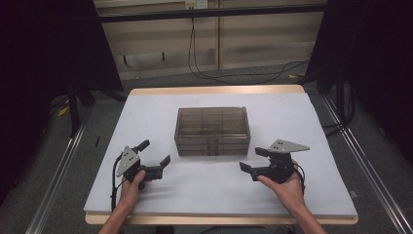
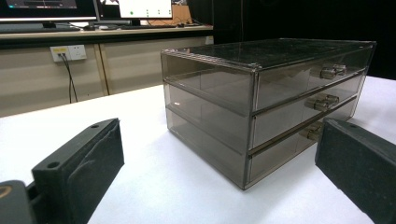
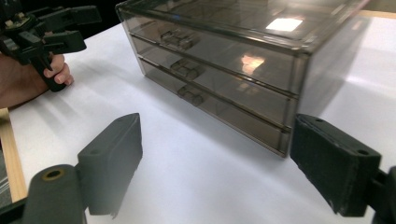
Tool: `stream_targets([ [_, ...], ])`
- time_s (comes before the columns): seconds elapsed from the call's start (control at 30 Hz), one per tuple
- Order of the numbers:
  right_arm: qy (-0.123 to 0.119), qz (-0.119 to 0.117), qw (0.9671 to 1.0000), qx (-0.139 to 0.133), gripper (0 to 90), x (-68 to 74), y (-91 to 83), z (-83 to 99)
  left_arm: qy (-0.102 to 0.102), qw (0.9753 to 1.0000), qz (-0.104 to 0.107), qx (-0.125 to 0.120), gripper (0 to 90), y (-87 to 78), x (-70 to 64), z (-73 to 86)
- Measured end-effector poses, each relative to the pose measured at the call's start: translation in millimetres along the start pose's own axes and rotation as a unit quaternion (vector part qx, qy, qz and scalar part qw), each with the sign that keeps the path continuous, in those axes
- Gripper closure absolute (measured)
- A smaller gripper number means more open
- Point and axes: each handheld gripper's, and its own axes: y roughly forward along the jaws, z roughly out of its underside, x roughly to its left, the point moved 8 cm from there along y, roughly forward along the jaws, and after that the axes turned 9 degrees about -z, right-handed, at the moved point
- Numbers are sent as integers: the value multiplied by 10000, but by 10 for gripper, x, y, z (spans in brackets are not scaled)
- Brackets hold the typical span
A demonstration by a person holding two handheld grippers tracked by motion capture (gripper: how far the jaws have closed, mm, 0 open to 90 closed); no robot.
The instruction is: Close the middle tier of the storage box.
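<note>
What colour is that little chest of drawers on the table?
The drawer chest is smoky, see-through brownish grey with small metal handles, clearest in the left gripper view.

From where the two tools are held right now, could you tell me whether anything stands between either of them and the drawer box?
Nothing visible does. The left tool and right tool are both open, in front of the smoky three-drawer box, and only bare white table cover lies between. The drawer handles face them, unobstructed.
</note>
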Motion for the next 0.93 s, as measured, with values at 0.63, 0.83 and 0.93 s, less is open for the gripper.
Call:
stream_targets([
  [0.63,317,433,9984,-194,122,-275,-515,225,11,10000,-25,-9,11,1,-3,-1],
  [0.83,365,623,9973,-135,94,-348,-648,352,90,10000,-9,31,11,-7,9,6],
  [0.93,385,856,9956,-76,92,-421,-720,417,2,10000,-10,-5,11,1,1,-1],
])
